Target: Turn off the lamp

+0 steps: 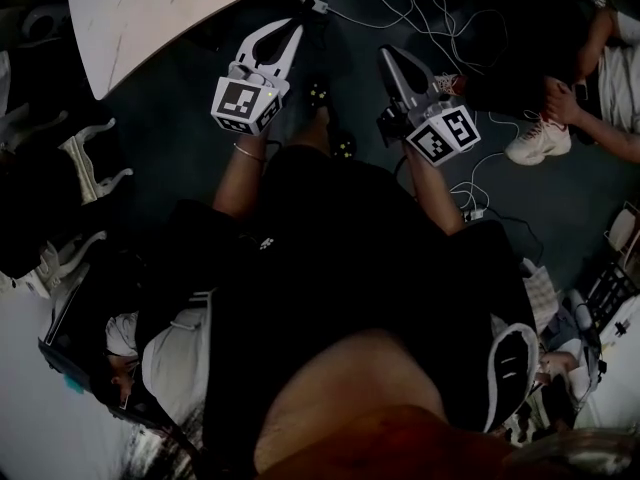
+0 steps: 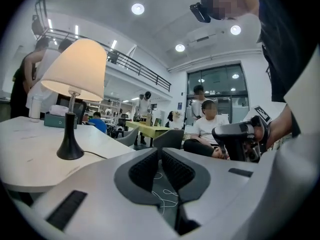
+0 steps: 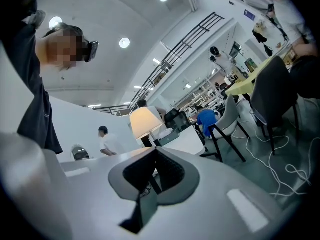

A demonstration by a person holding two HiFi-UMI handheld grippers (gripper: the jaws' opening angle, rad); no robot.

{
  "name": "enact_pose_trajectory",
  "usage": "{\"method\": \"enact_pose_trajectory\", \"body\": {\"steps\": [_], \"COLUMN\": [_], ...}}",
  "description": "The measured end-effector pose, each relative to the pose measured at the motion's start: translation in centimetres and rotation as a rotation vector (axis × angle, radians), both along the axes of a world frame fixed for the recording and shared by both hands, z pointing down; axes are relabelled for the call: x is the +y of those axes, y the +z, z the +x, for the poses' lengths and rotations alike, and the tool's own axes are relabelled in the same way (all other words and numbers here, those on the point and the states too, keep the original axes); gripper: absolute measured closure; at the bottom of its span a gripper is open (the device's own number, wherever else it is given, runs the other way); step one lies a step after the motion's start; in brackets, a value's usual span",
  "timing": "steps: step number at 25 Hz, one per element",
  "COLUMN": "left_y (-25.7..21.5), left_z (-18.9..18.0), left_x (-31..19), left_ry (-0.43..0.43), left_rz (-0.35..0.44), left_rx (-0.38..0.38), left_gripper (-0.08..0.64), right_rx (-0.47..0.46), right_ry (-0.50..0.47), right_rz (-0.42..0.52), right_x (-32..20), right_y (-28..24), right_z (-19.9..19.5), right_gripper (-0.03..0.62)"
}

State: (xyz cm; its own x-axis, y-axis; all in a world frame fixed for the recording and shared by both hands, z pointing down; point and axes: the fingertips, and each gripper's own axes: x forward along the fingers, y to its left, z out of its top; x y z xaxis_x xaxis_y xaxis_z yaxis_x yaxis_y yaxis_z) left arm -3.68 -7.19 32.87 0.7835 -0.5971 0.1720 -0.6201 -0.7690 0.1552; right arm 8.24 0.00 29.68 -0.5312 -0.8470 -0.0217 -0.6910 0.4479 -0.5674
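left claw (image 2: 159,154) closed, empty, lamp (image 2: 75,74) apart, ahead to its left

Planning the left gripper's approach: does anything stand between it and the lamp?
Nothing visible does. The lamp stands on the table, ahead and left of the left gripper; only bare tabletop and its thin cord lie between them.
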Motion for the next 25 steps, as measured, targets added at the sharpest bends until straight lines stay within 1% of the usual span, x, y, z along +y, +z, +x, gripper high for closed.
{"method": "enact_pose_trajectory", "body": {"steps": [5,8,11,13,14,18,22,25], "left_y": [2.5,3.6,5.0,6.0,6.5,8.1,10.7,12.5], "left_z": [-0.9,-1.1,-0.9,-0.8,-0.7,-0.2,0.6,1.1], "left_x": [-2.7,-3.7,-4.7,-5.2,-5.3,-6.0,-7.2,-7.9], "left_ry": [-0.008,-0.003,0.013,0.013,0.012,0.005,-0.016,-0.035], "left_rz": [-0.066,-0.072,-0.08,-0.1,-0.111,-0.139,-0.189,-0.215], "left_rx": [-0.003,-0.019,-0.02,-0.023,-0.027,-0.036,-0.031,-0.05], "left_gripper": [0.545,0.543,0.543,0.517,0.505,0.503,0.494,0.489], "right_rx": [0.019,0.025,0.03,0.028,0.026,0.015,0.009,0.009], "right_ry": [-0.042,-0.044,-0.051,-0.057,-0.059,-0.063,-0.072,-0.079], "right_rz": [0.001,0.003,-0.009,-0.016,-0.02,-0.033,-0.045,-0.052], "right_x": [-4.0,-5.3,-6.3,-6.7,-6.8,-6.9,-7.3,-7.5], "right_y": [0.4,0.4,1.1,1.6,1.7,2.3,3.1,3.8], "right_z": [-1.8,-2.4,-2.8,-3.0,-3.0,-2.6,-1.7,-0.7], "right_gripper": [0.592,0.592,0.592,0.592,0.592,0.592,0.592,0.592]}}
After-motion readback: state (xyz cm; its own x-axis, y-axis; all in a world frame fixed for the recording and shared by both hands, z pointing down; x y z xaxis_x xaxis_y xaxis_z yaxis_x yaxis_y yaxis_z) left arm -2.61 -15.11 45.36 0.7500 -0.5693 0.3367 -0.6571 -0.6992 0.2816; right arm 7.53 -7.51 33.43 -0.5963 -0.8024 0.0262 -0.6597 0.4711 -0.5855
